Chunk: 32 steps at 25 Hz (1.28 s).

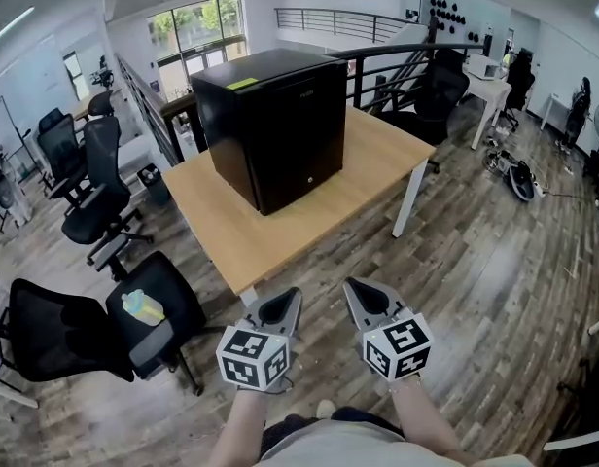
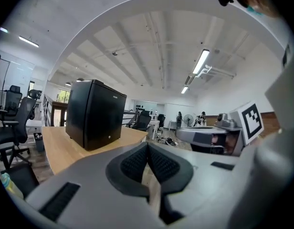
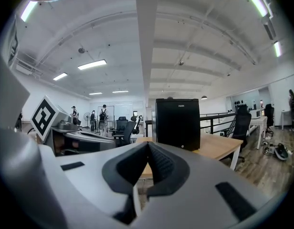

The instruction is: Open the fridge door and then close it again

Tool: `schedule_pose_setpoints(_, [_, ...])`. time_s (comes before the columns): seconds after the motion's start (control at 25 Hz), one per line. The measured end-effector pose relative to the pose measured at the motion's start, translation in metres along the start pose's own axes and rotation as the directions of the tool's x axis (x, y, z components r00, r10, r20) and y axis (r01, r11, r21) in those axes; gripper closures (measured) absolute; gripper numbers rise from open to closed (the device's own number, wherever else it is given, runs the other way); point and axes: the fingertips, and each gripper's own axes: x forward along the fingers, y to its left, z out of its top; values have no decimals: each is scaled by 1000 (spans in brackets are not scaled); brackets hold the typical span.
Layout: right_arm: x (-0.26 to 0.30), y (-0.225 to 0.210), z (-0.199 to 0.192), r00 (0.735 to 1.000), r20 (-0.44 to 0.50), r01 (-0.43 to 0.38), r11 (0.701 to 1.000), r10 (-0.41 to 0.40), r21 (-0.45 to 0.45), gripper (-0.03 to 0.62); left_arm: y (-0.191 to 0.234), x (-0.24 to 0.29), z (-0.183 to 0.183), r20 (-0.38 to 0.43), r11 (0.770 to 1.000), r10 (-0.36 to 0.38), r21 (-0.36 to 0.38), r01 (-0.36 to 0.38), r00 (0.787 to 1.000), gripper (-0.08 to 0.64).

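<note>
A small black fridge (image 1: 275, 125) stands on a light wooden table (image 1: 377, 149), its door shut. It also shows in the left gripper view as the fridge (image 2: 94, 113) and in the right gripper view as the fridge (image 3: 178, 123). My left gripper (image 1: 292, 295) and right gripper (image 1: 350, 286) hang side by side in front of the table's near corner, well short of the fridge. Both are shut with nothing between the jaws. The left gripper (image 2: 148, 146) and right gripper (image 3: 148, 145) show their pads pressed together.
Black office chairs (image 1: 90, 178) stand left of the table, one chair (image 1: 149, 314) close to my left gripper. A black railing (image 1: 397, 61) runs behind the table. A white desk (image 1: 489, 90) and cables lie at the right. Wooden floor stretches to the right of the table.
</note>
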Motion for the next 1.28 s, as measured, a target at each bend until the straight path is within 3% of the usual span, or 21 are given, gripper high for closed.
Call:
schedule_pose_setpoints(0.56, [76, -50, -20, 998, -48, -46, 998, 48, 43, 594, 60, 69, -5, -49, 997, 69, -34, -70, 996, 554])
schedule_pose_setpoints(1.28, [287, -112, 43, 998, -34, -54, 997, 53, -46, 594, 230, 193, 77, 21, 997, 42, -60, -41, 999, 554])
